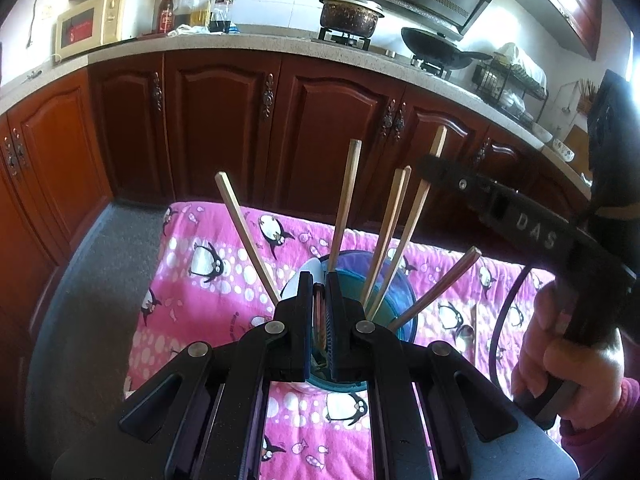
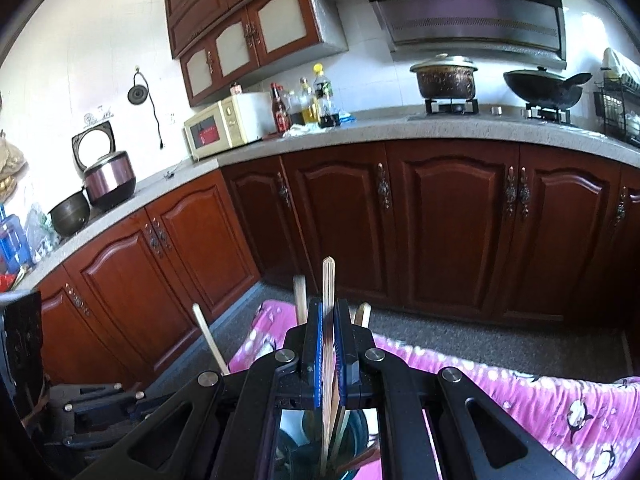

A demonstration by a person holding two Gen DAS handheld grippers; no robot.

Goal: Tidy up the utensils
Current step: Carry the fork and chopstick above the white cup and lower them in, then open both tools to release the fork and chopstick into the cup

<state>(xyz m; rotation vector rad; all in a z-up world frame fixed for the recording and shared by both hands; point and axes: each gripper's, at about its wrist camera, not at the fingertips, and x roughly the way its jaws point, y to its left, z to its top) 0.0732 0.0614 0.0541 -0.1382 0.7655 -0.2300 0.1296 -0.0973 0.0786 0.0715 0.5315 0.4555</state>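
A blue-green glass cup stands on the pink penguin cloth with several wooden chopsticks fanned out of it. My left gripper is shut on the cup's near rim. From the right, my right gripper is shut near the top of one chopstick, whose lower end is inside the cup. In the right wrist view, that chopstick stands upright between the pads of the right gripper, over the cup. A hand holds the right tool.
A metal spoon lies on the cloth right of the cup. Something white shows at the cup's left. Red-brown cabinets and a counter with a microwave, bottles, a pot and a wok run behind. Grey floor lies to the left.
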